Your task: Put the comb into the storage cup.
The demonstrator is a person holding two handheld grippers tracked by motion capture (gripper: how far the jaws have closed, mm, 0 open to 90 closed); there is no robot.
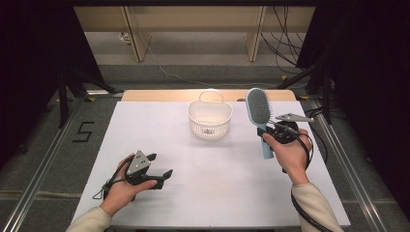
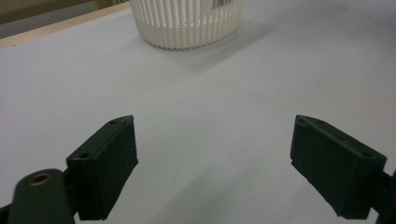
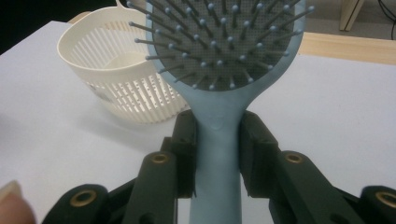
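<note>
The right gripper (image 3: 217,154) clamps the brush (image 1: 258,112) by its handle, held above the table right of the basket (image 1: 210,119). The left gripper (image 2: 215,163) rests open (nothing between). Next, I judge, carry the brush over the basket and release.

A black "5" (image 1: 84,131) is marked on the floor left of the table. The basket (image 1: 210,118) carries a small label, too small to read.

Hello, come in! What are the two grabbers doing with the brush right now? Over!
Right gripper clamped on blue hairbrush handle, brush held up. Left gripper open, empty, low over the table. White basket ahead, path unblocked.
</note>
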